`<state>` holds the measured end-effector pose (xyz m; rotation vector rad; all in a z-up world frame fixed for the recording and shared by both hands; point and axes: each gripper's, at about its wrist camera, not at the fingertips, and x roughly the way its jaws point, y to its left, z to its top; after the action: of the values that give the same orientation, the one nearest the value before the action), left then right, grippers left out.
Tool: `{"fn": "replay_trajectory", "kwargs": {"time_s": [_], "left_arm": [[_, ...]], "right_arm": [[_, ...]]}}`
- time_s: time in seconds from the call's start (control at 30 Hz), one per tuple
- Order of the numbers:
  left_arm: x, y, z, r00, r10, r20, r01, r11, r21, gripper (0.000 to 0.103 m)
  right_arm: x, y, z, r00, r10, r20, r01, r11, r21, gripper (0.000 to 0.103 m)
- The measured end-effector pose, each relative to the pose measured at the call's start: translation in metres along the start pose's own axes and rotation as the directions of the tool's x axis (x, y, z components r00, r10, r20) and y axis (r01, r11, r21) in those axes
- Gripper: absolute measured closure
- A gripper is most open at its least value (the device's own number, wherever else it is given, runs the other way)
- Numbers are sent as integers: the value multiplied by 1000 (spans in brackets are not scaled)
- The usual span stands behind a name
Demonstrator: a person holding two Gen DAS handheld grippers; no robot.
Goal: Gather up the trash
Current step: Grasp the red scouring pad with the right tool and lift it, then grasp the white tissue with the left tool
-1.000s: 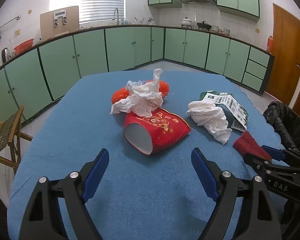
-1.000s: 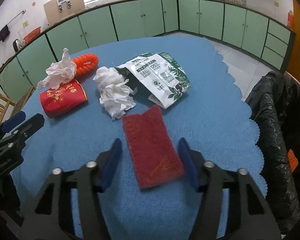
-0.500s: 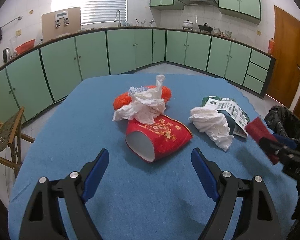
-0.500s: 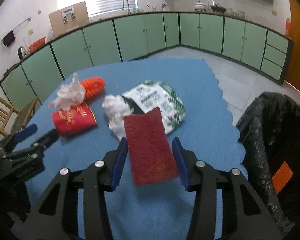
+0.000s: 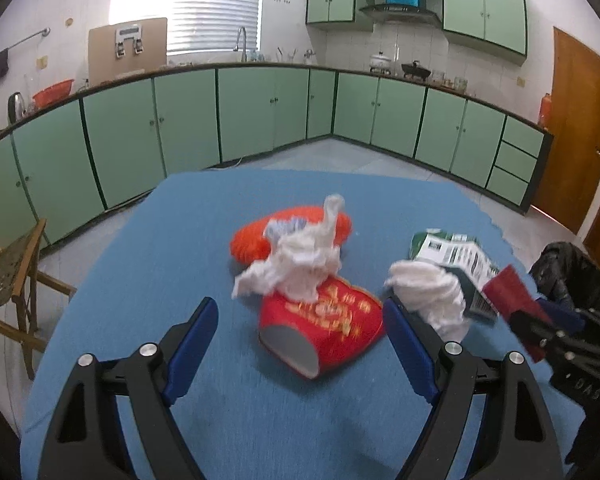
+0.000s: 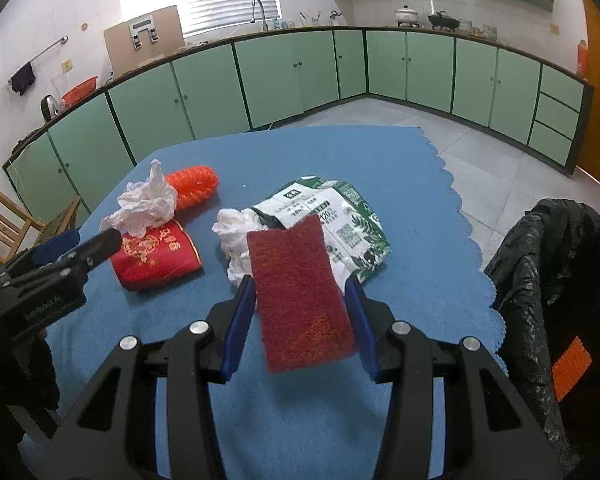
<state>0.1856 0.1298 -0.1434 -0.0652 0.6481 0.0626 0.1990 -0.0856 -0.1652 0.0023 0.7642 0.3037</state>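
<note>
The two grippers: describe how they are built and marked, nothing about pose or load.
Both the left gripper and the right gripper have black plastic frames with triangular cut-outs, silver round bolt heads at the joints, and blue pads lining the inner faces of the fingers. Pale lettering runs along each body's side; it is too blurred to read surely. No cables or sleeves show.

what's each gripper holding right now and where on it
The right gripper holds the dark red scouring pad, lifted off the table and pinched by its two long side edges. The left gripper is open, holding nothing.
</note>
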Motion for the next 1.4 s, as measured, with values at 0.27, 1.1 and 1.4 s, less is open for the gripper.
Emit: {"fn": "replay_trajectory", "kwargs": {"time_s": [0.27, 1.1, 1.4], "left_arm": [[23, 2, 22, 1000, 27, 14, -27, 1000, -9, 20], [-14, -10, 32, 996, -32, 88, 30, 999, 18, 97], [-50, -43, 42, 987, -100, 124, 93, 994, 59, 97]], "right_arm": [[10, 5, 23, 999, 17, 30, -17, 1000, -8, 59], [-26, -1, 40, 993, 29, 115, -31, 999, 17, 58], [-70, -13, 42, 985, 18, 173, -23, 999, 29, 58]]}}
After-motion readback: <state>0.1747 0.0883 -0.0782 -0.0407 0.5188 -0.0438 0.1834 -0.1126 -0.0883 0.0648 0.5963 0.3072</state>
